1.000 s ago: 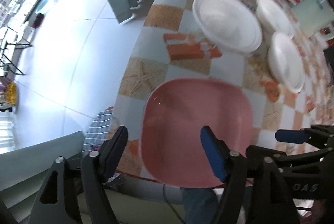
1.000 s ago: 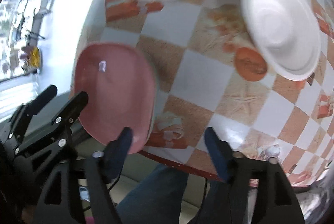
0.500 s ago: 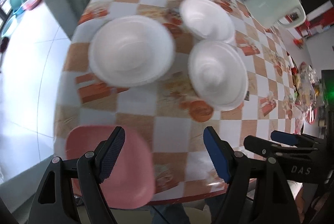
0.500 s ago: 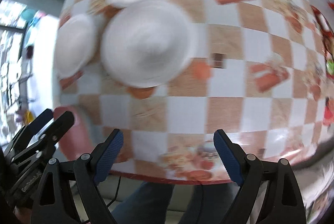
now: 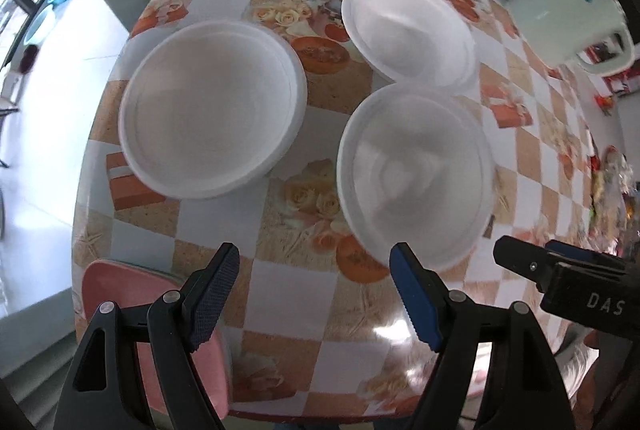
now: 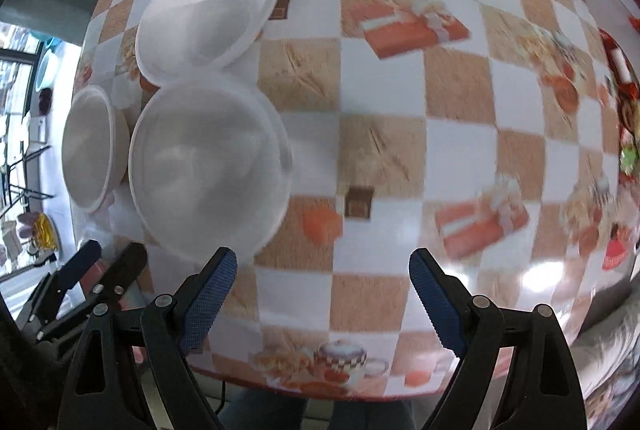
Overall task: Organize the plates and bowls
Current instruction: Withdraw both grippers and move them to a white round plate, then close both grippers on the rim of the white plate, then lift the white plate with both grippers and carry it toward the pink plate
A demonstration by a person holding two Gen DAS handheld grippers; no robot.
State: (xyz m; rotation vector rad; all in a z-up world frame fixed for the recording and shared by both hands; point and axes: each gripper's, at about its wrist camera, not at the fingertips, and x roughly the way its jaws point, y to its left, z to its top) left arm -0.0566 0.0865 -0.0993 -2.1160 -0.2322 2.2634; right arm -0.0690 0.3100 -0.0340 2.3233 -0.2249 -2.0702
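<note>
Both grippers point down over the checkered surface [image 5: 288, 294]. My left gripper [image 5: 316, 294] has its jaws apart, nothing between them. Right gripper [image 6: 322, 300], same: jaws wide apart and empty, over bare cloth.

Landmark is the near white bowl [image 5: 416, 173]. The large white plate [image 5: 212, 109] sits left of it, apart. The far white plate [image 5: 408, 29] is behind it, rims touching or overlapping. The pink plate [image 5: 120, 282] lies at the surface's edge, well left of the bowl and nearer me, partly under my left jaw. A pale mug [image 5: 568, 13] stands far right behind the bowl.
</note>
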